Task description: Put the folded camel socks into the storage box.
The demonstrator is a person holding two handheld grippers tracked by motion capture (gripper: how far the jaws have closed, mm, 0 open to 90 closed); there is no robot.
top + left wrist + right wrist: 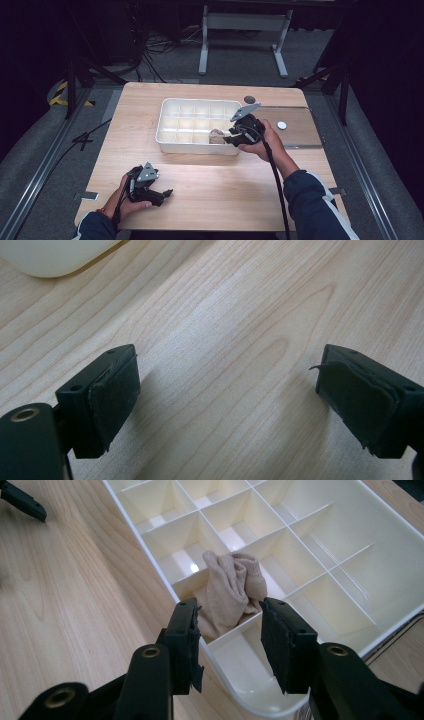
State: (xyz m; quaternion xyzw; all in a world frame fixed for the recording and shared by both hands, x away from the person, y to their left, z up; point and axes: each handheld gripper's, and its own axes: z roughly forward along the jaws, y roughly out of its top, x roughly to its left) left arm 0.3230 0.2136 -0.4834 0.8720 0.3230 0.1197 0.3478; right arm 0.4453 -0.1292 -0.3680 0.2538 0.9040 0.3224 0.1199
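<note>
A white tray (pixel 160 137) with several compartments stands in the middle of the wooden table. A crumpled beige sock (pixel 216 136) lies in one of its front compartments, draped over a divider (pixel 230 582). My right gripper (pixel 231 137) is at the tray's front right, tilted down over the rim. Its jaws (pixel 230 625) stand apart on either side of the sock's near end, not closed on it. My left gripper (pixel 167 192) rests low over the bare table near the front left, open with nothing between its jaws (pixel 225 385).
A clear flat sheet (pixel 300 127) lies to the right of the tray with a small white round piece (pixel 282 125) on it. A dark round spot (pixel 249 99) sits behind the tray. The tray's corner (pixel 55 255) shows ahead of the left gripper.
</note>
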